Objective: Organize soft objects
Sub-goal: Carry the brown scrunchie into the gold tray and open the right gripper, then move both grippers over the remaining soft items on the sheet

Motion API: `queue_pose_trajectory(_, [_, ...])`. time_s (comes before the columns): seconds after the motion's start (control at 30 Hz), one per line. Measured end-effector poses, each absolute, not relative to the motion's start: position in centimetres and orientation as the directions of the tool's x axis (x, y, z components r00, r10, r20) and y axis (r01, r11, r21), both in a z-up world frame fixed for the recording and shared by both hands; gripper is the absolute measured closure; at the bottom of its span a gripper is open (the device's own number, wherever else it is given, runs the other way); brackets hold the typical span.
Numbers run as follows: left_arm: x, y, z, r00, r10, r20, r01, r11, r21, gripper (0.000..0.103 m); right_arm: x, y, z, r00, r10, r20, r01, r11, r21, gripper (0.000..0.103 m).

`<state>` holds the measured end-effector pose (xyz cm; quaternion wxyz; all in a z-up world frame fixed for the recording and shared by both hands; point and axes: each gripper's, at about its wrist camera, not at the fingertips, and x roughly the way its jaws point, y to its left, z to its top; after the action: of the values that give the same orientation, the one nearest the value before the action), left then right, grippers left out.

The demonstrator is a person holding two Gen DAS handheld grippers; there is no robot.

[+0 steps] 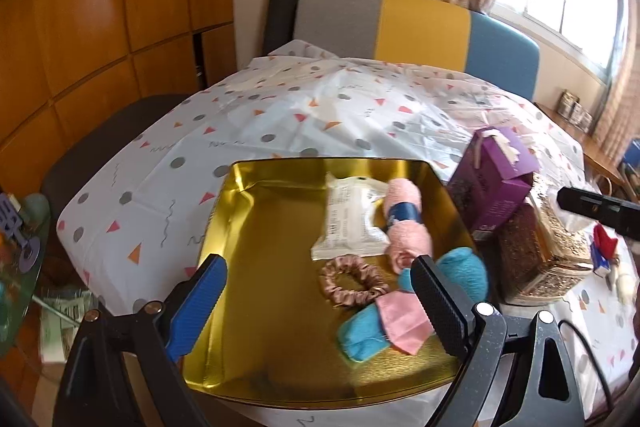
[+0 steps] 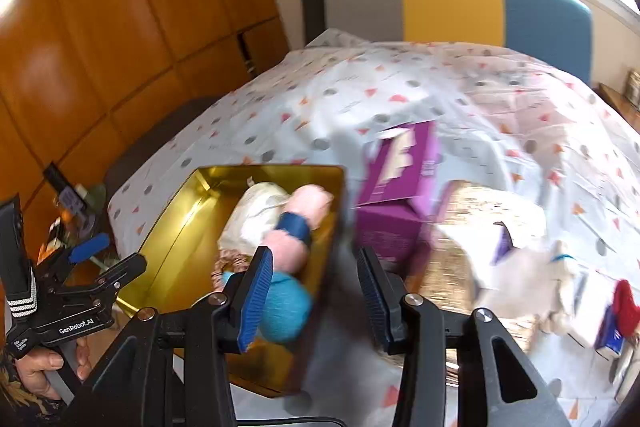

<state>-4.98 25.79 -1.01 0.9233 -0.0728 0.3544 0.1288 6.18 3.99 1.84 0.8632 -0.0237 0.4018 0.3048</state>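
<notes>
Soft things fill the gold tin on the desk: pink rolled towel, teal yarn, scrunchie. A white plush toy lies outside, right of my right tongs, nearer that hand. Right tongs stand part open and empty; left tongs gape wide over the tin, holding nothing.

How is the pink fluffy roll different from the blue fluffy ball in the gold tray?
The pink roll is long like a log; the blue ball is round. The pink roll has a dark blue band around its middle; the blue ball has none. The pink roll leans against a white packet; the blue ball sits nearer, at the tray's right wall. Both look soft and lie in the gold tray.
</notes>
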Motion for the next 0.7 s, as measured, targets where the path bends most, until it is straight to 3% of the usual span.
queue_pose_trajectory(0.7, [-2.1,17.0,0.7,0.746,0.057,-0.664,-0.032,0.998,0.050,0.009,7.8,-12.7,0.8,0.635,0.280,-0.720,-0.223,0.959,0.176,0.059])
